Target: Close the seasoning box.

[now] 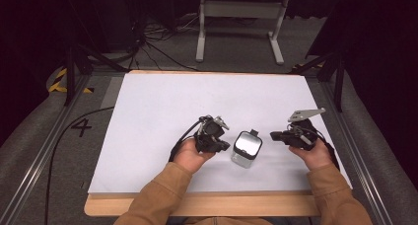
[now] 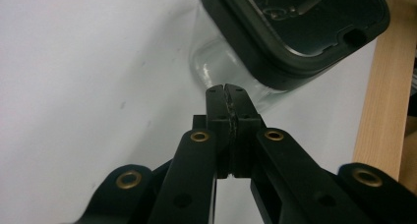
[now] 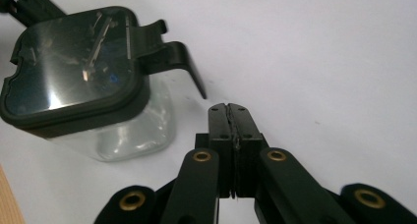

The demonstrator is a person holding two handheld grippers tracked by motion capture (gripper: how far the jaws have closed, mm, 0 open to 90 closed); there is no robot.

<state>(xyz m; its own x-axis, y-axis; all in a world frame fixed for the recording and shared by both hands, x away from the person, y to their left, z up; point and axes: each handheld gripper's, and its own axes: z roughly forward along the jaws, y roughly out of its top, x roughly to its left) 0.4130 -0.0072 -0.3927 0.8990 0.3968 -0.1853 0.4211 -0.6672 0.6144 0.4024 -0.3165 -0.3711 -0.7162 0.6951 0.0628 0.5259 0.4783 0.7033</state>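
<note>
left hand-held gripper [image 2: 227, 89] clenched, empty | right hand-held gripper [image 3: 229, 107] likewise | jar [image 1: 246, 148] between; latch [image 3: 169, 54] in right gripper view

A wooden bench [image 1: 207, 205] covered by a white sheet [image 1: 197, 101], its bare wood edge showing along the near side. A clear jar [image 1: 246, 148] with a dark lid [image 1: 248, 143] stands directly on the sheet, toward the near edge and right of centre, a black clasp jutting from the lid's far side.

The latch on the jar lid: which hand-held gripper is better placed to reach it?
Probably the right hand-held gripper: the latch on the jar sticks out toward its shut tips. The left hand-held gripper faces the opposite glass side.
</note>
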